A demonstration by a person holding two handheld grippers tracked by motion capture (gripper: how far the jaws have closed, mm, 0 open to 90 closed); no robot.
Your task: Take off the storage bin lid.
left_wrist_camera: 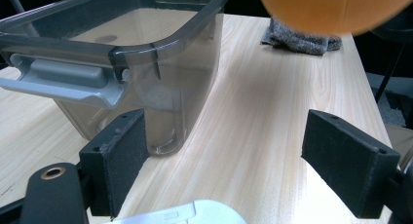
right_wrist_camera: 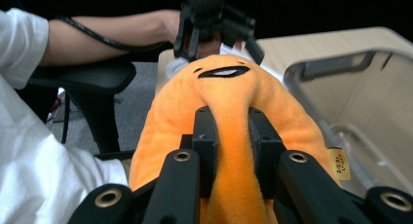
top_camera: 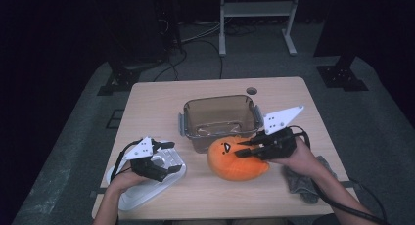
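From the high view, the right gripper (top_camera: 244, 147) is pinching a fold of the orange plush toy (top_camera: 234, 161), its jaws squeezed together on the fabric. The toy is sitting near the front of the wooden table (top_camera: 161, 100), just in front of the clear plastic bin (top_camera: 221, 118) and overlapping its near wall in this view. A grey cloth (top_camera: 302, 182) is lying under the right forearm near the table's right edge. The left gripper (top_camera: 170, 156) is resting over a white lid (top_camera: 142, 191) at the front left, jaws spread apart and holding nothing.

In the left gripper view, the two black padded jaws are standing wide apart with bare table between them. The left pad is sitting just in front of the bin's (left_wrist_camera: 146, 53) corner; whether it is touching the wall I cannot tell. The bin's grey latch handle (left_wrist_camera: 63, 80) is sticking out towards the camera. The plush toy (left_wrist_camera: 331, 9) is showing at the top, above the grey cloth (left_wrist_camera: 297, 39). An edge of the white lid (left_wrist_camera: 190, 215) is peeking in at the bottom.

In the right gripper view, the jaws are clamping a narrow ridge of the plush toy (right_wrist_camera: 229, 95), whose stitched face is pointing away. The bin (right_wrist_camera: 360, 112) is sitting open on the right, and the left gripper (right_wrist_camera: 214, 19) is showing beyond the toy.
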